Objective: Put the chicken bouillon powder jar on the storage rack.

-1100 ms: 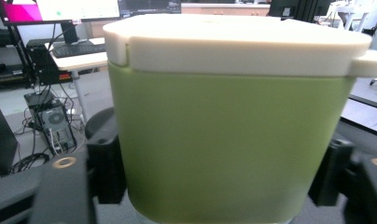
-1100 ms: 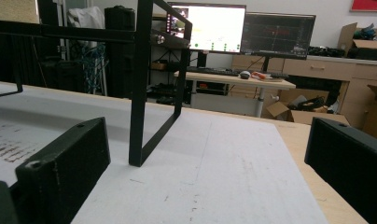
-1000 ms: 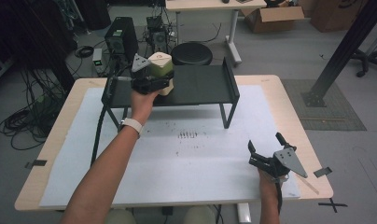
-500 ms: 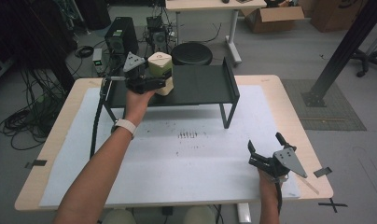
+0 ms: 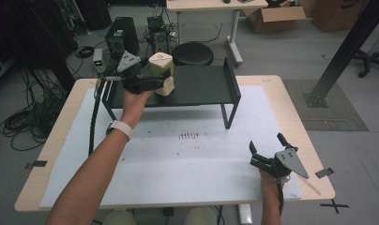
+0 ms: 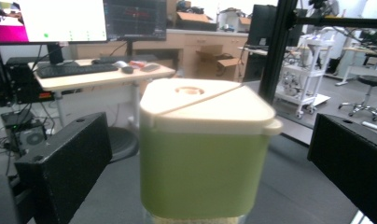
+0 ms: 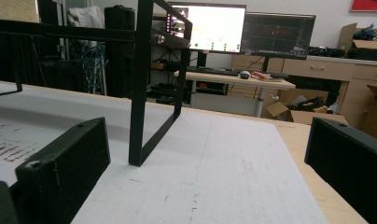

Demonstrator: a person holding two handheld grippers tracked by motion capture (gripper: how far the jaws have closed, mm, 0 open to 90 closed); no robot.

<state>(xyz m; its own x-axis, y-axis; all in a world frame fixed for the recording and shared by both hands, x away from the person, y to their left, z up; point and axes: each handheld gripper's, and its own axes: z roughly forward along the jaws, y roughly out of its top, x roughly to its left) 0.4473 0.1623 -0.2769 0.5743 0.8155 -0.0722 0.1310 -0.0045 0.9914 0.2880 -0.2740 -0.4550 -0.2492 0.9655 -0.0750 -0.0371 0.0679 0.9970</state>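
One green canister (image 5: 161, 74) with cream lid stands at the black shelf's (image 5: 201, 86) left end — left gripper (image 5: 152, 83) jaws just opened wide, flanking it without contact; right gripper (image 5: 265, 154) — agape, empty, near the tabletop's right front corner.

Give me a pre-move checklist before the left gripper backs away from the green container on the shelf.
1. left gripper open: ok, the jaws have just been opening and stand apart on either side of the green container, gaps showing.
2. Container upright: ok, level in the left gripper view.
3. Container seated on the black shelf: ok, though it sits toward the front edge.
4. Lid closed: ok, looks flush.
5. Pads fully clear of the container walls: ok in the left gripper view.
6. right gripper out of the way: ok, open, with nothing between its jaws, near the table's front right corner.
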